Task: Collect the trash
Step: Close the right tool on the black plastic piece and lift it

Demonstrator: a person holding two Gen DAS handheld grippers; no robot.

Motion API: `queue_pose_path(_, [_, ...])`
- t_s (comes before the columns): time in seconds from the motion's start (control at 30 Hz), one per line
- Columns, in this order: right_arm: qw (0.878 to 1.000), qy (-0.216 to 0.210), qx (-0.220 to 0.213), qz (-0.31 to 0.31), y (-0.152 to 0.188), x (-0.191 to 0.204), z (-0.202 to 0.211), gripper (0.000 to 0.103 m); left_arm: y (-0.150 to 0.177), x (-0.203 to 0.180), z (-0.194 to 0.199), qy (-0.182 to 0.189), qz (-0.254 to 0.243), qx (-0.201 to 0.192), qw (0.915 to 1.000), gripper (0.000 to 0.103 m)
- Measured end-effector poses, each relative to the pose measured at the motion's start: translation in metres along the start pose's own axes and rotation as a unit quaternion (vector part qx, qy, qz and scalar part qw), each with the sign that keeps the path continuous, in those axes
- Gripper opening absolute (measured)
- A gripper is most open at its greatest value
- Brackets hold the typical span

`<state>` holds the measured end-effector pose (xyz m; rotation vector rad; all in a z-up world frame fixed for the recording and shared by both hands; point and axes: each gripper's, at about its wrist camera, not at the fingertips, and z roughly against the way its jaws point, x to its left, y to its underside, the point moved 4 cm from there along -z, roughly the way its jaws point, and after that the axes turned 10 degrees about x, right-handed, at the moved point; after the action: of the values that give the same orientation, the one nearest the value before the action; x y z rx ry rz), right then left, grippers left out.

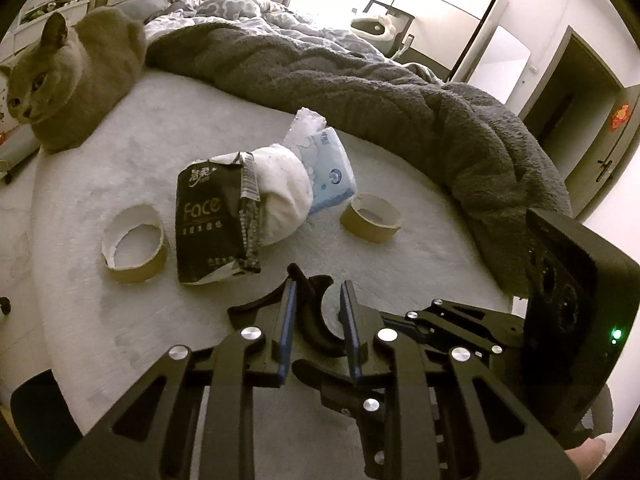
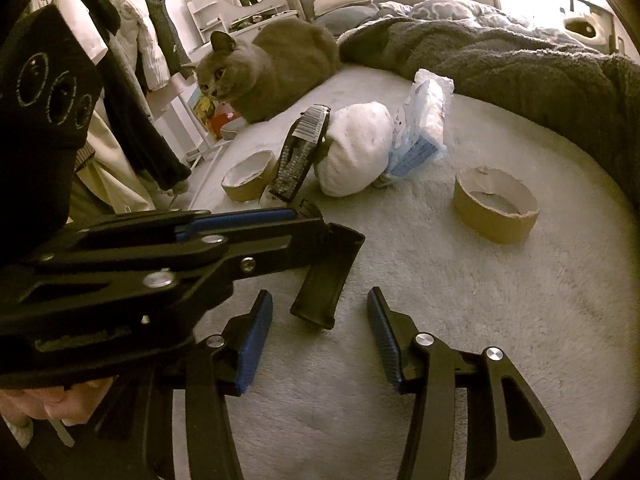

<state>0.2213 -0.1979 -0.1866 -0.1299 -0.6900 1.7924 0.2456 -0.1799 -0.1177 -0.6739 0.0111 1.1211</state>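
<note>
The pale bed surface [image 1: 120, 320] fills both views, with a grey fleece blanket [image 1: 360, 88] heaped along its far side and a grey cat [image 1: 80, 72] lying at the far left corner.

Both tools slant down towards the bed. The left gripper [image 1: 319, 284] reaches across in front of the right one, and its blue pads pinch a black curved piece [image 2: 328, 276] that hangs tilted from its tip. Whether the lower end rests on the bed is hard to tell. The right gripper [image 2: 319, 300] stands released, its pads well apart and nothing between them but bed. The black piece's lower end lies just ahead of its tips.

The trash sits in the middle of the bed. A black tissue pack [image 1: 212, 220] leans against a white rounded bundle [image 1: 284, 192], and a blue-and-white tissue pack [image 1: 328, 164] stands behind it. One cardboard tape core [image 1: 134, 244] lies left of the group and another [image 1: 372, 218] lies right.

Of the person only fingers [image 2: 60, 400] show, cut off at the frame edge. The bundle's material cannot be made out.
</note>
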Motion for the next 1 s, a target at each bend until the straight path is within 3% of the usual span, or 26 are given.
queue_pose_path(0.2, [1.000, 0.000, -0.001, -0.001, 0.000, -0.001, 0.000, 0.050, -0.002, 0.004, 0.001, -0.009, 0.007, -0.004, 0.9999, 0.011])
queue_pose_path(0.3, [1.000, 0.003, 0.000, -0.004, -0.001, -0.001, -0.002, 0.048, -0.002, 0.005, 0.002, -0.006, 0.006, -0.007, 0.9999, 0.009])
queue_pose_path(0.47, [1.000, 0.011, 0.003, -0.008, -0.004, -0.004, -0.003, 0.042, -0.001, 0.007, 0.004, -0.009, 0.004, -0.012, 0.9999, 0.009])
queue_pose_path(1.0, [0.999, 0.033, -0.002, -0.020, -0.021, 0.000, -0.011, 0.042, 0.008, 0.022, 0.050, -0.006, 0.003, -0.052, 0.9986, 0.009])
